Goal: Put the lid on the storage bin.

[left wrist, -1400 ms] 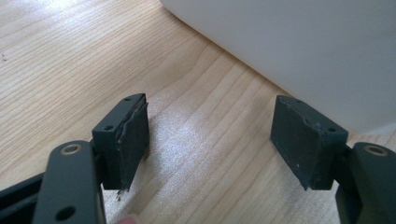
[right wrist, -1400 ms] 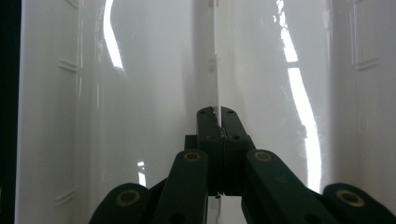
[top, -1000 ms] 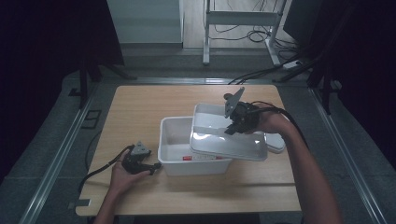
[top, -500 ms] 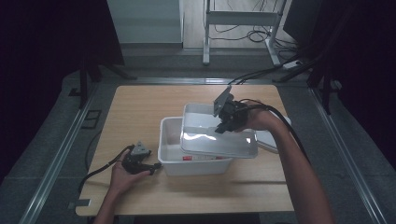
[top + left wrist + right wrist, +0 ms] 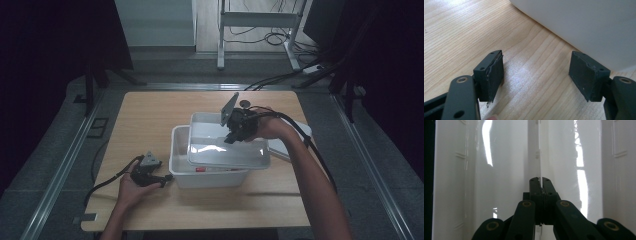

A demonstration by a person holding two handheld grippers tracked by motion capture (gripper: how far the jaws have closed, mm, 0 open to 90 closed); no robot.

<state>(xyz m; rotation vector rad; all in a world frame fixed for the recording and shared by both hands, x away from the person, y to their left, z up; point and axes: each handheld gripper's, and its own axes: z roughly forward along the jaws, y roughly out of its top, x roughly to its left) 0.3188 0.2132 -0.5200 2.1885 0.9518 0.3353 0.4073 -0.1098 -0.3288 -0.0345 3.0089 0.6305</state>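
Note:
A white plastic bin (image 5: 210,175) stands mid-table. A white lid (image 5: 227,150) hangs tilted over the bin's top, shifted toward its right side. My right gripper (image 5: 234,134) is shut on the lid's far edge; in the right gripper view the jaws pinch a thin rib of the lid (image 5: 499,170), and the gripper (image 5: 540,181) has no gap. My left gripper (image 5: 167,180) rests on the table (image 5: 150,115) beside the bin's left front corner. It stands open (image 5: 536,72) with bare wood between its pads (image 5: 495,72), and the bin wall (image 5: 586,27) lies just ahead.
A second white lid or tray (image 5: 295,135) lies flat on the table right of the bin, under my right forearm. Cables (image 5: 107,182) trail off the table's front left. A metal stand (image 5: 260,20) sits on the floor beyond the table.
My right gripper has carried the lid leftward and lower, from over the bin's right end to across most of its top. The left gripper has stayed put.

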